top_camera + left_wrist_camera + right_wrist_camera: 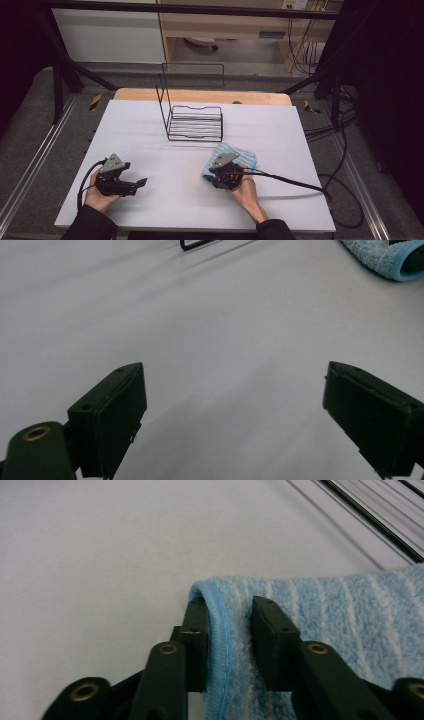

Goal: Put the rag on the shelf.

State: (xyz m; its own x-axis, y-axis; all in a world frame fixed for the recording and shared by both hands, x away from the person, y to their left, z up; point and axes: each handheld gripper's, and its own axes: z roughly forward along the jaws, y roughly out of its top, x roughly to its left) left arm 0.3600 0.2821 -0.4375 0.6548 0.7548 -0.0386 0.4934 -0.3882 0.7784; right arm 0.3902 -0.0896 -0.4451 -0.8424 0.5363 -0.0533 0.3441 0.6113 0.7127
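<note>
1. i see the table (150, 125) under a white sheet, with a wooden edge at the far side.
2. the rack (195, 122), black wire, stands at the far middle of the table, its tall frame upright at its left end.
3. the towel (231, 159), light blue with paler stripes, lies folded flat on the sheet, just in front of the rack and a bit to the right, apart from it.
4. my right gripper (223, 176) sits at the towel's near left edge, with my right hand (246, 189) behind it.
5. in the right gripper view the towel (320, 620) has its hemmed edge between the jaws: one jaw is at the outside of the fold, the other lies on top of the pile.
6. the jaws are narrow but a gap shows beside the right one, so the pads are around the hem and not clearly pinching it.
7. the rack's wires (370, 515) cross the top right corner of that view.
8. my left gripper (131, 183) is at the near left of the table, well apart from the towel, held in my left hand (100, 196).
9. in the left gripper view its jaws are spread wide over bare sheet, nothing between them.
10. that view catches the towel (385, 255) at the top right corner and a bit of the rack (197, 244) at the top edge.
11. cables trail from both grippers; the right one runs off to the table's right.
</note>
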